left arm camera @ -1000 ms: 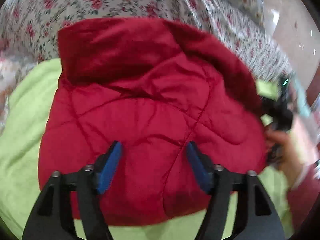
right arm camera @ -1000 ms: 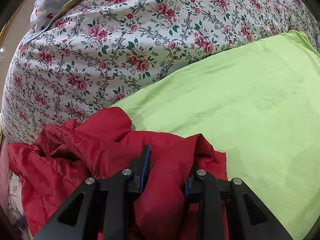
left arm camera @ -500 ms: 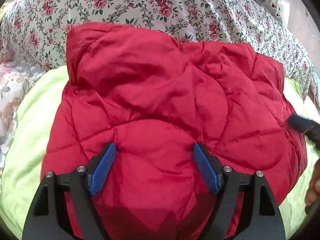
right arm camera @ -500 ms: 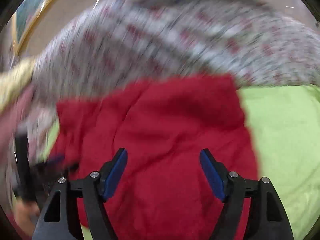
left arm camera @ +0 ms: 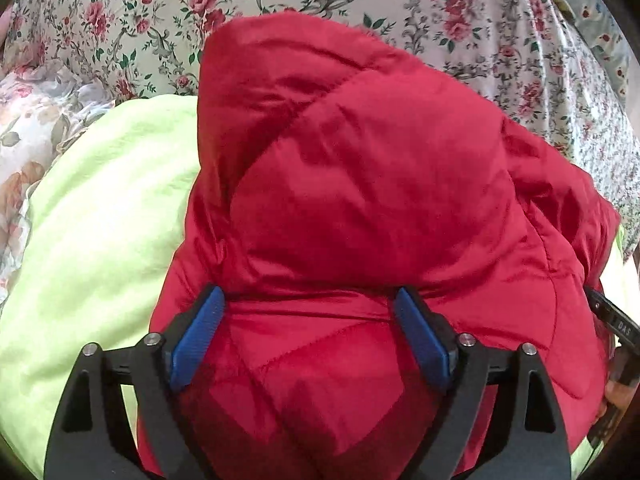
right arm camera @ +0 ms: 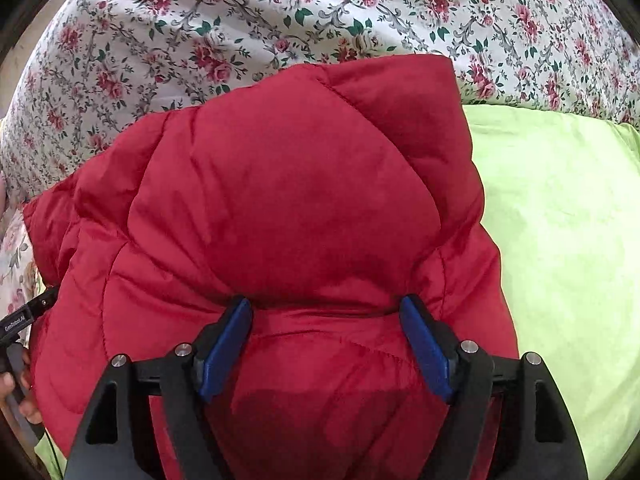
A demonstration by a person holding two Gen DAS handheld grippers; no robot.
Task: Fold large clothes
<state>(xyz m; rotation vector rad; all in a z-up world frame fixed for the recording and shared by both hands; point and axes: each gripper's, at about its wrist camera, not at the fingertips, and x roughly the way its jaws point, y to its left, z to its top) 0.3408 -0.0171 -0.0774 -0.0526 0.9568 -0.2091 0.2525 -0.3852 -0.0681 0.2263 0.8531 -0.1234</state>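
Two tools are seen over one red quilted jacket (left arm camera: 380,208), which lies folded into a thick bundle on a green sheet (left arm camera: 100,220) spread over a floral bedspread (left arm camera: 132,16). The left tool (left arm camera: 308,336) is pointed down at the bundle's near edge, its jaws opening, with padded cloth bulging up between the blue pads (left arm camera: 196,336) but not seen to be pinched. The right tool (right arm camera: 326,344) is likewise spread, nothing gripped, jacket fabric swelling between its pads without being clamped. Both tools are judged to be pressed onto or just above the same near edge, side by side; each can be glimpsed at the margin of the other's view. The bundle's long axis is judged to run away from the tools, toward the bedspread. Neither hand is clearly nearer. Any further fold or flattening would probably be started from this near edge and carried forward.
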